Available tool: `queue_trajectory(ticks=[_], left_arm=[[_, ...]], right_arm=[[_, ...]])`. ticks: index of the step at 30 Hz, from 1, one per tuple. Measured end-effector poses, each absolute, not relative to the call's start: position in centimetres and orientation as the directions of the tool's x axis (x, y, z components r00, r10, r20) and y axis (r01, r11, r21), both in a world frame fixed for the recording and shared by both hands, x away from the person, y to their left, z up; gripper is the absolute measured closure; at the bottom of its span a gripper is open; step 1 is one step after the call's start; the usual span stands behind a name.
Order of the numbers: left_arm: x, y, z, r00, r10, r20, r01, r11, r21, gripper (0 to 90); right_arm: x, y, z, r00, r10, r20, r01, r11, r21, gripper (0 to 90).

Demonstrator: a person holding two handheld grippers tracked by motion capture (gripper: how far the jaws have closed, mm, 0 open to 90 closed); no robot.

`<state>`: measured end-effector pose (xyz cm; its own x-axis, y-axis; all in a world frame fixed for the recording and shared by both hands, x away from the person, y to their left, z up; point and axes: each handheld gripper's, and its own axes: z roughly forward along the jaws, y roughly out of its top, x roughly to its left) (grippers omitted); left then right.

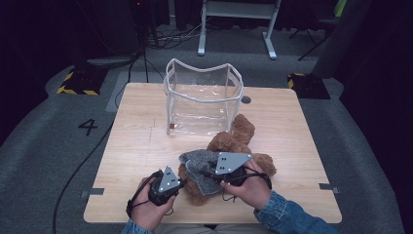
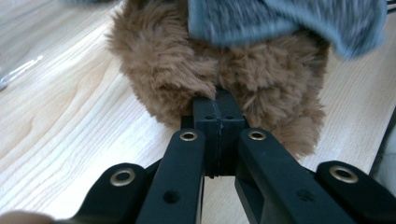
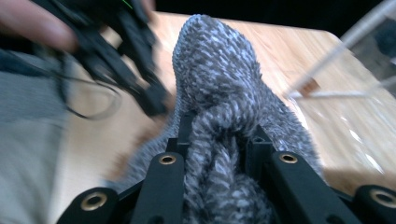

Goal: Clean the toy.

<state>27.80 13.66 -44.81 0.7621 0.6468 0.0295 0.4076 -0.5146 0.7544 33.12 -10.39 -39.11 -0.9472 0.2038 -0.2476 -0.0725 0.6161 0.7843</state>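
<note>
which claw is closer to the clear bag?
Right. The right claw, shut on the grey knit cloth, sits nearer the clear bag; the left claw pinches the teddy bear farther back.

Left gripper [image 2: 218,100]: black jaws rise from the bottom centre, closed together, tips pinching brown fur. Plush toy [image 2: 177,65]: brown, shaggy, upper centre, resting on the table. Grey knit cloth [image 2: 289,18]: draped over toy, top right. Table [image 2: 60,121]: pale wood, left and right.
</note>
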Motion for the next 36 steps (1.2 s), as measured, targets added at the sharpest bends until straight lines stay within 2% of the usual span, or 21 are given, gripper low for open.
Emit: queue_trajectory(ticks=[2, 5, 11, 14, 18, 24, 29, 33, 35, 36], left_arm=[[27.9, 13.9, -44.8, 0.755, 0.656, 0.014, 0.422, -0.501, 0.756, 89.9], [28.0, 13.9, -44.8, 0.752, 0.658, 0.022, 0.420, -0.505, 0.754, 89.9], [28.0, 13.6, -44.8, 0.746, 0.663, 0.065, 0.417, -0.541, 0.730, 90.0], [28.0, 13.9, -44.9, 0.743, 0.668, 0.041, 0.422, -0.516, 0.745, 90.0], [27.9, 13.9, -44.5, 0.749, 0.662, 0.015, 0.401, -0.471, 0.786, 89.6], [27.9, 13.0, -44.4, 0.763, 0.646, 0.019, 0.370, -0.460, 0.807, 68.5], [28.5, 11.5, -44.3, 0.782, 0.623, 0.011, 0.337, -0.437, 0.834, 34.1], [29.4, 9.5, -44.2, 0.797, 0.603, 0.022, 0.325, -0.460, 0.826, 22.6], [29.6, 9.0, -44.4, 0.794, 0.605, 0.055, 0.318, -0.491, 0.811, 22.9], [29.7, 8.8, -44.5, 0.791, 0.609, 0.061, 0.325, -0.502, 0.802, 26.1]], right_arm=[[34.0, -11.6, -39.2, -0.941, 0.239, -0.238, -0.045, 0.611, 0.790, 75.2], [35.4, -13.6, -39.5, -0.910, 0.307, -0.278, -0.016, 0.645, 0.764, 75.3], [38.3, -17.2, -40.1, -0.891, 0.417, -0.181, 0.098, 0.566, 0.819, 75.2], [38.9, -18.3, -39.8, -0.865, 0.454, -0.213, 0.098, 0.569, 0.817, 75.0], [38.9, -19.3, -39.7, -0.850, 0.493, -0.185, 0.136, 0.546, 0.827, 74.6], [37.9, -18.9, -39.7, -0.858, 0.458, -0.233, 0.086, 0.574, 0.814, 73.3], [38.2, -20.2, -39.3, -0.850, 0.479, -0.222, 0.108, 0.570, 0.814, 73.1], [38.4, -21.0, -39.4, -0.836, 0.506, -0.214, 0.131, 0.562, 0.817, 73.2], [38.6, -21.3, -39.4, -0.830, 0.511, -0.225, 0.127, 0.565, 0.815, 73.2], [38.7, -21.5, -39.4, -0.825, 0.519, -0.223, 0.134, 0.564, 0.815, 73.2]])
